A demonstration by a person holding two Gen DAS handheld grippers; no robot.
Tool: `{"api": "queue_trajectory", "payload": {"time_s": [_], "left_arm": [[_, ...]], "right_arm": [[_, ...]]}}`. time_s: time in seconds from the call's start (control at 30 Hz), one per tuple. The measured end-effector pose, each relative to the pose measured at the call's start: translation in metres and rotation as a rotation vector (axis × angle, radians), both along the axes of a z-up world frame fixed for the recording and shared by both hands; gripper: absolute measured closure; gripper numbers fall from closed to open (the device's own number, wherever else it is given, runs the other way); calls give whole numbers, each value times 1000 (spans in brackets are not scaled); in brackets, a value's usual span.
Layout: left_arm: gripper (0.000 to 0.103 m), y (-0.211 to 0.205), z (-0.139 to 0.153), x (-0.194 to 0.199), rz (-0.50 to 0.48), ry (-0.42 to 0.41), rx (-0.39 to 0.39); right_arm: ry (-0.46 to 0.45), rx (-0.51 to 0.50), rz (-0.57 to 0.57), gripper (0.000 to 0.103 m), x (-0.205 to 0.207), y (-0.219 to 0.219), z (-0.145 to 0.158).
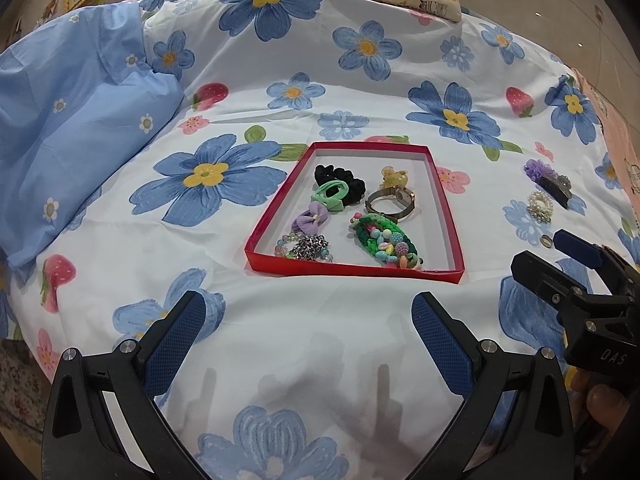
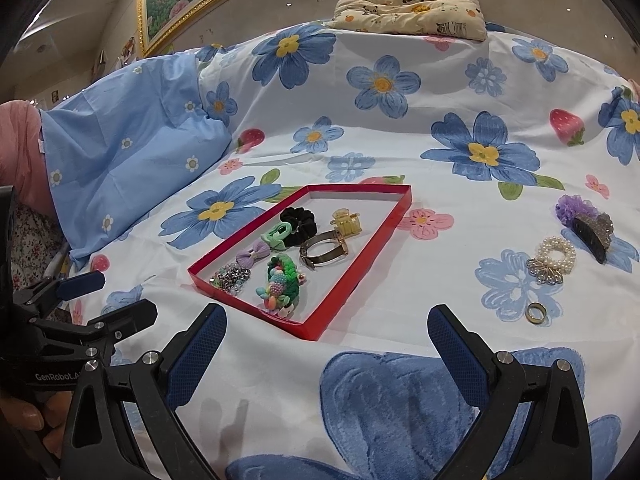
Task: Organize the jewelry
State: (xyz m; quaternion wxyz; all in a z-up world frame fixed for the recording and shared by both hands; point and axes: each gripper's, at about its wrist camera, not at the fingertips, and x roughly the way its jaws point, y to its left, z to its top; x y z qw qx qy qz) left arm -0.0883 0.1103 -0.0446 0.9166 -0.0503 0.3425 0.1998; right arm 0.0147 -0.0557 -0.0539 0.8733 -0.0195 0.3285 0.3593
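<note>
Sorting is partway, by my read: the shallow red cardboard tray (image 2: 362, 256) on the flowered white bedsheet (image 2: 400, 148) already holds the black scrunchie (image 2: 299, 216), metal-band watch (image 2: 324, 254), green braided beaded bracelet (image 2: 282, 280) and other small pieces. Still loose on the bed, right of the tray: small gold ring (image 2: 537, 313), pearl bracelet (image 2: 554, 254), dark claw clip with purple flower (image 2: 586, 222). Likely next: right hand-held gripper (image 2: 327, 344) reaches forward-right to the ring, nearest to it; low and flat, so needs a precise pinch. Both it and the left hand-held gripper (image 1: 308, 332) are spread wide, holding nothing, hovering over the sheet.
</note>
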Motion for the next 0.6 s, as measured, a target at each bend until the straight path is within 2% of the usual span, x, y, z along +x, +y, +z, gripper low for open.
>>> {"api": "queue_trajectory", "payload": {"time_s": [0.6], "left_arm": [[0,5,0,7,-16,8,-9]], "right_arm": [[11,-10,-24,1,12,-5,0]]}}
